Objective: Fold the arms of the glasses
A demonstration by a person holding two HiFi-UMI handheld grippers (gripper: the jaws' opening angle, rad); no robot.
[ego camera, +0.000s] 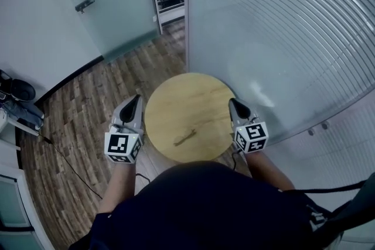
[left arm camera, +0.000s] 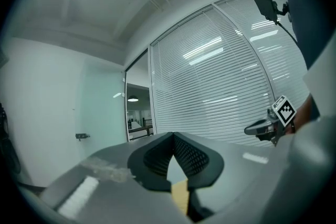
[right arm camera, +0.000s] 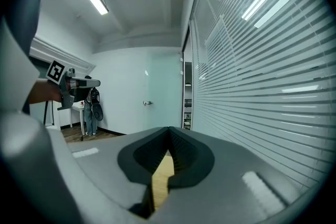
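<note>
Flanking glasses (ego camera: 185, 137), left tool (ego camera: 138, 98), right tool (ego camera: 232, 101) hover closed.

Grey left tongs (ego camera: 138, 99) and right tongs (ego camera: 232, 102), black-and-white marker cubes (ego camera: 123, 147), dark top (ego camera: 205, 208)

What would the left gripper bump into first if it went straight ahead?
Probably the glass wall with blinds, though it looks far off. The left gripper points past the table, and the glasses lie off to its side.
</note>
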